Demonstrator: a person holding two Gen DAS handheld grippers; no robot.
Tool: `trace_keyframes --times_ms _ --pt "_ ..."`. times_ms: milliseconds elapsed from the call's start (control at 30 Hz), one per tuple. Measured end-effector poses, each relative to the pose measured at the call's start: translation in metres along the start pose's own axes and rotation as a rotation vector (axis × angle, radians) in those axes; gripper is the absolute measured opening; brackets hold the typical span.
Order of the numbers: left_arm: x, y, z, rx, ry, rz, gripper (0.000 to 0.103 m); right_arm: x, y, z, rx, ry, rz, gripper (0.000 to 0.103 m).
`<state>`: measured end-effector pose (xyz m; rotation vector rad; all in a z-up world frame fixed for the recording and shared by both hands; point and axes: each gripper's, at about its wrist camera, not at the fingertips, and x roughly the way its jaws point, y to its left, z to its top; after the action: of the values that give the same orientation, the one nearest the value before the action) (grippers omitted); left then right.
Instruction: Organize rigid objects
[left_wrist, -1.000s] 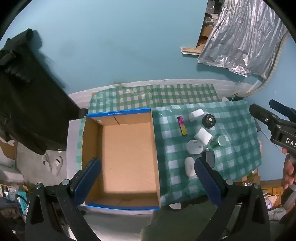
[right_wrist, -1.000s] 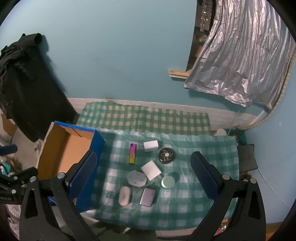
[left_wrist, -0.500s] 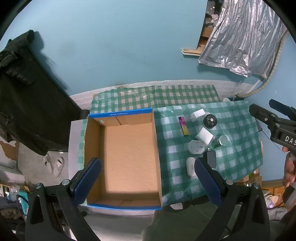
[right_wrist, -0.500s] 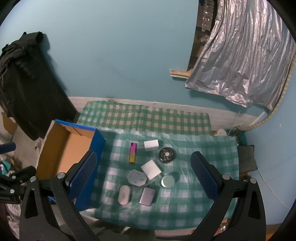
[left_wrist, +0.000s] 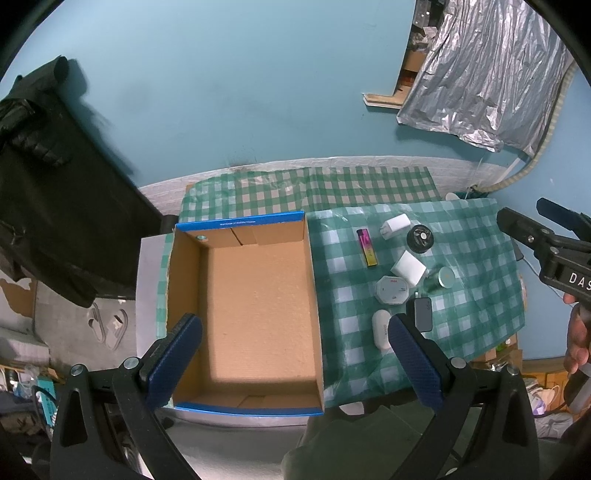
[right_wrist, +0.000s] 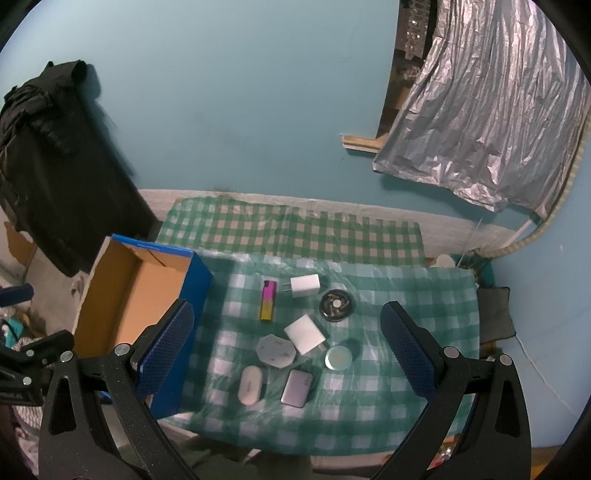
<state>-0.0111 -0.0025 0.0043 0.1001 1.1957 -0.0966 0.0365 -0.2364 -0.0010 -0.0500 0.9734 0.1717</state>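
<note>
Both grippers hang high above the bench, jaws spread wide and holding nothing: the left gripper (left_wrist: 295, 363) over the cardboard box (left_wrist: 258, 310), the right gripper (right_wrist: 288, 350) over the small things on the green checked cloth (right_wrist: 406, 295). The box stands at the cloth's left edge. Right of it lie a pink and yellow lighter (right_wrist: 268, 300), two white chargers (right_wrist: 305, 285) (right_wrist: 305, 334), a black round disc (right_wrist: 335, 305), an octagonal white plug (right_wrist: 276, 350), a round tin (right_wrist: 338, 358), a white oval case (right_wrist: 250, 384) and a grey case (right_wrist: 297, 388)
</note>
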Motion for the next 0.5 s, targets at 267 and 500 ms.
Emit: trace_keyframes --times_ms 267,500 --pt "0.0019 -0.0024 -0.0032 0.005 0.0 0.001 0.101 0.0046 0.0016 -0.001 0.001 0.012 0.003 0.101" --pt "0.0026 -0.0031 -0.0043 0.005 0.001 0.003 0.101 0.0075 0.0033 -0.0009 -0.003 0.013 0.008 0.101"
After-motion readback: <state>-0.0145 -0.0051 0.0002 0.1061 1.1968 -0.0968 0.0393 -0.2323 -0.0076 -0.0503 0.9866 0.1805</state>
